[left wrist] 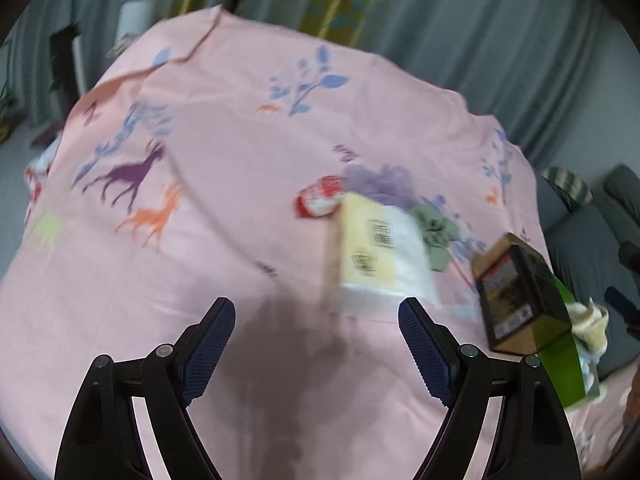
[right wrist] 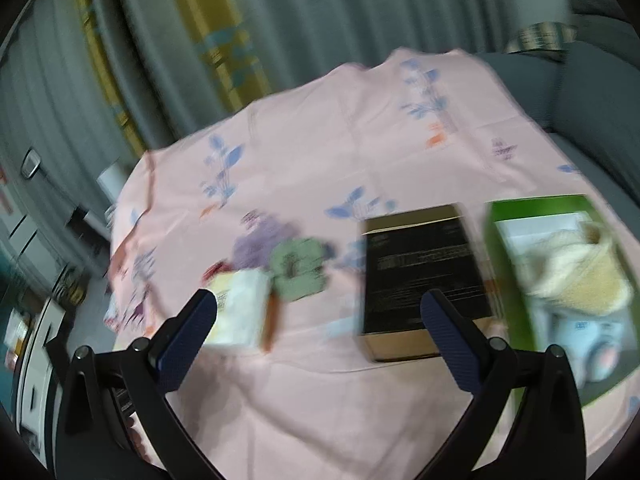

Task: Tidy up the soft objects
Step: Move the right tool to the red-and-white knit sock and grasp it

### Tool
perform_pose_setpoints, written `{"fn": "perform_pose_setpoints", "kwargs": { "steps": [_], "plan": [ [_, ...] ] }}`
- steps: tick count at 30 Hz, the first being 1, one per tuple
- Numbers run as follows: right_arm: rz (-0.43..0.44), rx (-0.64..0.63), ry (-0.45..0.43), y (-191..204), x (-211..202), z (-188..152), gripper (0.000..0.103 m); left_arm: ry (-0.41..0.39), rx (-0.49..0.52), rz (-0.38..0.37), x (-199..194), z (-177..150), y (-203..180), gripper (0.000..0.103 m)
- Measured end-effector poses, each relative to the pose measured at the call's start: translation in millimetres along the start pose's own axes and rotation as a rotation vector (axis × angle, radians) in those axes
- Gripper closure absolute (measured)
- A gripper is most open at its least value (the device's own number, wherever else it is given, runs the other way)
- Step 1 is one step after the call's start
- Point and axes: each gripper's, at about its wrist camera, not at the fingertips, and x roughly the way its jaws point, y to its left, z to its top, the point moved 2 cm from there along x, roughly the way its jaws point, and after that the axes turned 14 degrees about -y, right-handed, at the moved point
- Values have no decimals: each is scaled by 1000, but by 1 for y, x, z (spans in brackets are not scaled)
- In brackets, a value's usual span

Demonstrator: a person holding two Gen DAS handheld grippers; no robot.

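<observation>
A pink printed cloth (left wrist: 224, 128) covers the table. On it lie a yellow-and-white soft pack (left wrist: 380, 252), a purple fluffy item (left wrist: 380, 186), a green scrunchie (left wrist: 436, 236) and a red-and-white item (left wrist: 320, 200). My left gripper (left wrist: 316, 332) hangs open above the cloth, just short of the soft pack, nothing between its fingers. My right gripper (right wrist: 320, 320) is open too, with nothing in it; the soft pack (right wrist: 240, 312) sits by its left finger and a dark box (right wrist: 420, 276) by its right. A green box (right wrist: 560, 208) holds cream and pale blue soft things (right wrist: 572, 276).
The dark box (left wrist: 516, 296) and the green box (left wrist: 560, 364) stand at the cloth's right side. A grey sofa (right wrist: 592, 120) lies beyond on the right. Grey curtains (left wrist: 460, 12) with a yellow patterned strip hang behind. Furniture (right wrist: 28, 320) crowds the floor on the left.
</observation>
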Motion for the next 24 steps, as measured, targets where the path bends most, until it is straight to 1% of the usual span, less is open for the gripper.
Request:
{"fn": "perform_pose_setpoints", "kwargs": {
  "steps": [2,5,7,8,10,12,14,17,19,22,23,24],
  "plan": [
    [48,-12,52,22,17,-5,2,-6,-6,35,2,1,11,19],
    [116,-48,118,61,49,-11,3,-9,-26,65,5,3,22,19],
    [139,-94,166,91,77,-16,10,4,-46,81,7,3,29,19],
    [137,-106,180,101,87,-18,17,11,-54,82,9,3,32,19],
    [136,-125,229,122,116,-24,21,16,-56,90,9,4,36,19],
    [142,-149,292,143,151,-32,37,12,-46,110,8,6,40,19],
    [114,-183,347,160,186,-42,42,13,-60,127,8,8,47,19],
    [60,-246,369,175,221,-52,42,26,-123,107,9,10,59,19],
    [32,-272,378,184,244,-59,42,31,-145,98,9,12,65,19],
    [-1,-290,414,188,269,-66,42,22,-136,114,8,15,70,19],
    [-19,-312,412,189,275,-69,45,21,-130,119,8,16,71,19],
    [-26,-332,408,191,278,-71,52,21,-132,123,8,17,73,19]
  ]
}}
